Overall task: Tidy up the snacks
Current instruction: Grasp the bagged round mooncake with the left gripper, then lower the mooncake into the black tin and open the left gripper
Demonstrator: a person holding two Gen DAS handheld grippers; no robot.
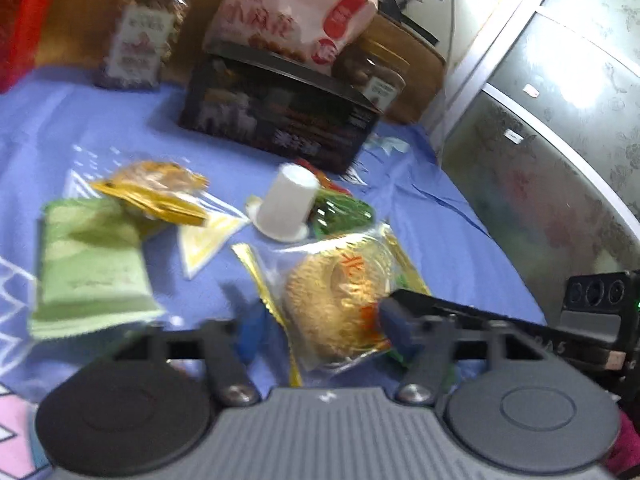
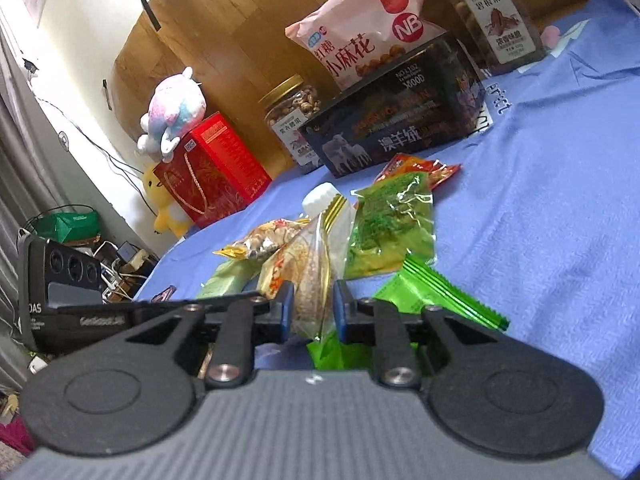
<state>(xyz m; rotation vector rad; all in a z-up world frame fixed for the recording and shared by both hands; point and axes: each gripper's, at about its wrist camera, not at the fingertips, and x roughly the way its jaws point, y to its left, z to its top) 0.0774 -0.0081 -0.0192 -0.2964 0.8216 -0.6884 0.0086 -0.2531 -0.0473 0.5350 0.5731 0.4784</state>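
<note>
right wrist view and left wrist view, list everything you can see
nut jars: 3, clear, gold lids, beside and behind box
dark box: 1, black, back of blue sheet
pink snack bag: 1, on box
red gift box: 1, left
plush toys: 2, pink on gift box, yellow beside it
white bottle: 1, centre
round cake packet: 1, clear-gold, between both grippers' jaws
green packets: several, centre
left gripper: open
right gripper: closing on packet

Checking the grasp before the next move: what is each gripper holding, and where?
Right gripper: the clear packet of round crispy snack, pinched at its near edge. Left gripper: open, holding nothing.
</note>
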